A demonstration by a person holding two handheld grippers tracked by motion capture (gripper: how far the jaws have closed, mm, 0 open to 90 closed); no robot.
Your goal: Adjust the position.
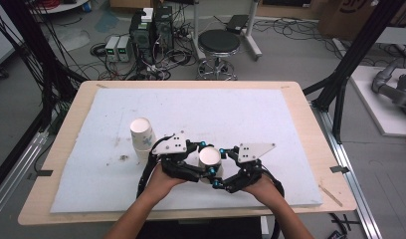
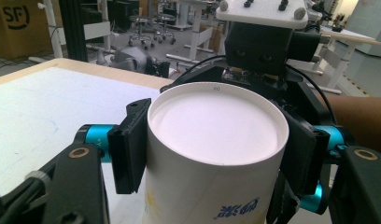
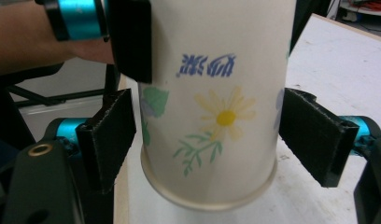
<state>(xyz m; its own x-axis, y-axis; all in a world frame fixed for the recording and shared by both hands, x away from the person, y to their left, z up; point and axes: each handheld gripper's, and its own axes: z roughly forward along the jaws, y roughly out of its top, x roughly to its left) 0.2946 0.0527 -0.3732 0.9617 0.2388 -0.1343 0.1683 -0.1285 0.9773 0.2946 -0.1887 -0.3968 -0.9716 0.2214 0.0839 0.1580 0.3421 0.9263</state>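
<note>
Two white paper cups take part in the work, and only one is in hand. Going from the left of the high view: a stack of white paper cups with blue print (image 1: 142,139) stands upright on the white foam mat (image 1: 251,114), apart from both grippers and just left of the left one. Next, the left gripper (image 1: 200,164) has its black padded jaws pressed on the sides of the upturned white paper cup with a yellow daisy print (image 1: 210,158), base uppermost; in the left gripper view the pads sit tight against the wall of the cup (image 2: 212,163) just under its base. To the right, the right gripper (image 1: 222,168) faces it. In the right gripper view its jaws stand spread on either side of the cup (image 3: 216,116), with a clear gap at each pad, so it grips nothing yet.

My judgement: the cup has been picked up and is held low over the near middle of the mat, and a handover or a shared grip is only begun. The right jaws must close lower down the cup, near its rim, before the left ones let go.

Little stands in the way. The left gripper's pads already occupy the upper part of the cup, so room for a second grip is tight. The thin wall could buckle under both grips. The round black stool (image 1: 219,42) and the cables on the floor lie well beyond the wooden table (image 1: 71,119).
</note>
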